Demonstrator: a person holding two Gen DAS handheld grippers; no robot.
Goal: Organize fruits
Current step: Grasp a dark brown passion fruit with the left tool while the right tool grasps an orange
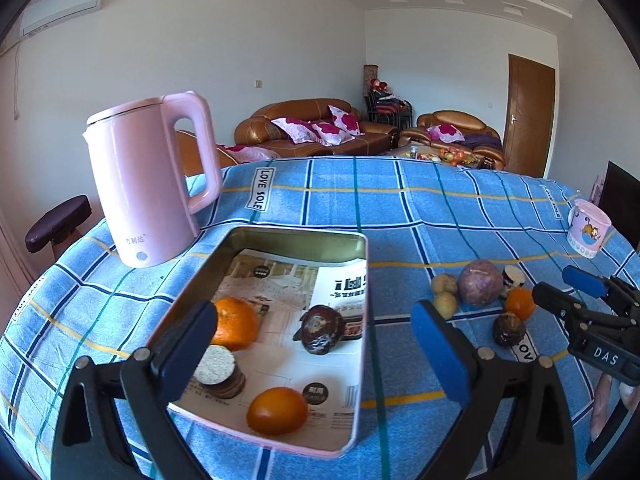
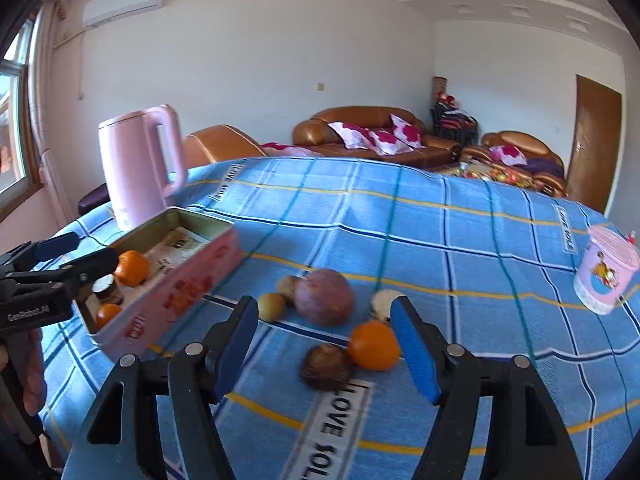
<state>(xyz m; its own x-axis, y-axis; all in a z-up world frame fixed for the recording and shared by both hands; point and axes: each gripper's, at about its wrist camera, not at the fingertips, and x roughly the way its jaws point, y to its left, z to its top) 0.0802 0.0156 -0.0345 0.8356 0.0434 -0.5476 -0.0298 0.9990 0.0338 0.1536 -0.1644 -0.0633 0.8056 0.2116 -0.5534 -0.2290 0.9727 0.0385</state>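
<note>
You are holding both tongs, the right (image 2: 324,350) and the left (image 1: 316,344), wide and empty, while the orange (image 2: 374,345) is sitting on the bench right of the tin (image 2: 168,300); it looks firm, light and apt to roll, so grip across its middle.

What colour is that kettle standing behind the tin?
Pale pink all over, handle included. The kettle shows best in the left wrist view, standing upright beside the tin.

"LOVE SOLE" labels on the blue checked tablecloth (image 2: 460,240). "DAS" on right gripper (image 1: 568,292) body. "GenRobot.AI" on left gripper (image 2: 76,250) body.
</note>
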